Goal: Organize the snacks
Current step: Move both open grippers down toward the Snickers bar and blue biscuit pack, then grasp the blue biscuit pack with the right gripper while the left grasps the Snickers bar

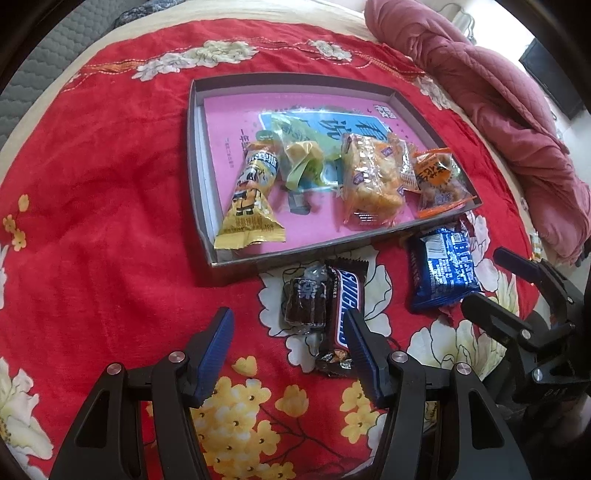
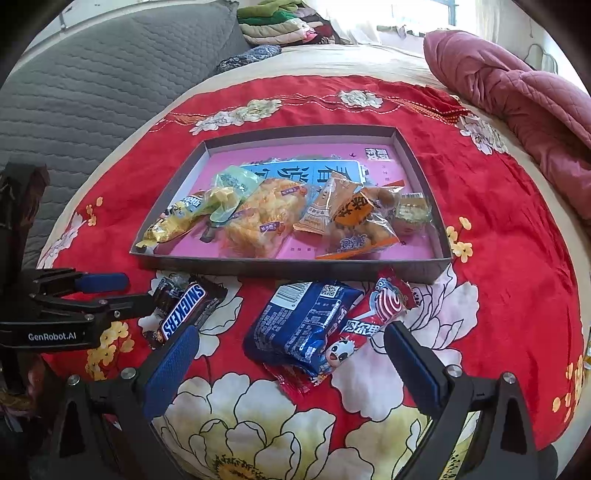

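A shallow grey tray (image 1: 199, 155) with a pink floor holds several snack packets, among them a yellow one (image 1: 251, 199) and an orange one (image 2: 351, 214). In front of it on the red cloth lie a Snickers bar (image 1: 343, 299), a small dark wrapped candy (image 1: 304, 301), a blue packet (image 2: 303, 325) and a red lollipop packet (image 2: 388, 302). My left gripper (image 1: 287, 315) is open and hangs low over the dark candy and the Snickers, its right finger overlapping the bar. My right gripper (image 2: 291, 330) is open wide over the blue packet, pads apart from it.
A red floral cloth (image 1: 110, 221) covers the bed. A pink quilt (image 2: 517, 96) is bunched at the right, a grey quilted surface (image 2: 92, 81) lies at the left, and folded clothes (image 2: 280, 22) are piled at the back.
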`<move>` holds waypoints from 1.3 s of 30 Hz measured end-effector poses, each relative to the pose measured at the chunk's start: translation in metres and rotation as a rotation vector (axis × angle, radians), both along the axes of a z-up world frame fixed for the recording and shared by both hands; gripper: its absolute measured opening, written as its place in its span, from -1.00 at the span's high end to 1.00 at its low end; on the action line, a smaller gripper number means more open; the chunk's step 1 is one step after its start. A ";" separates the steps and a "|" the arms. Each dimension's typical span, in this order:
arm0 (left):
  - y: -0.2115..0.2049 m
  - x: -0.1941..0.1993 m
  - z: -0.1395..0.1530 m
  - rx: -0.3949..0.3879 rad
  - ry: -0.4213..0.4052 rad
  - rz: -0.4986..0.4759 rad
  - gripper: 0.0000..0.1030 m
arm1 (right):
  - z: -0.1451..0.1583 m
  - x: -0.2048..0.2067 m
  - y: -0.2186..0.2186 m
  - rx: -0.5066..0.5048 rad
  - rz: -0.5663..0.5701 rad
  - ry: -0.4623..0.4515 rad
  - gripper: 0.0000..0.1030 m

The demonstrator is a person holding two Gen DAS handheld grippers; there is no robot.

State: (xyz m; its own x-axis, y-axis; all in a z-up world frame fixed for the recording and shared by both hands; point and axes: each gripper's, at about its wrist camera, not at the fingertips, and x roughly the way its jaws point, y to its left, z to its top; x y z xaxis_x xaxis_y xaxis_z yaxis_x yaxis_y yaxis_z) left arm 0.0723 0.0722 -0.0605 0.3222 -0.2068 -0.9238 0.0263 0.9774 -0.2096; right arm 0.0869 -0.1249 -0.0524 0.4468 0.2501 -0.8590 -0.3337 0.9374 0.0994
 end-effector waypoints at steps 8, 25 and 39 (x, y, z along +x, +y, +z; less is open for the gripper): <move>0.001 0.001 -0.004 -0.002 0.006 0.000 -0.22 | -0.011 0.007 0.008 -0.033 0.005 0.014 -0.81; 0.004 0.006 -0.014 -0.035 0.016 0.008 -0.22 | -0.045 0.018 0.043 -0.220 0.072 -0.024 -0.46; 0.003 0.012 -0.023 -0.078 0.026 0.025 0.00 | -0.060 0.026 0.034 -0.206 0.124 -0.009 -0.44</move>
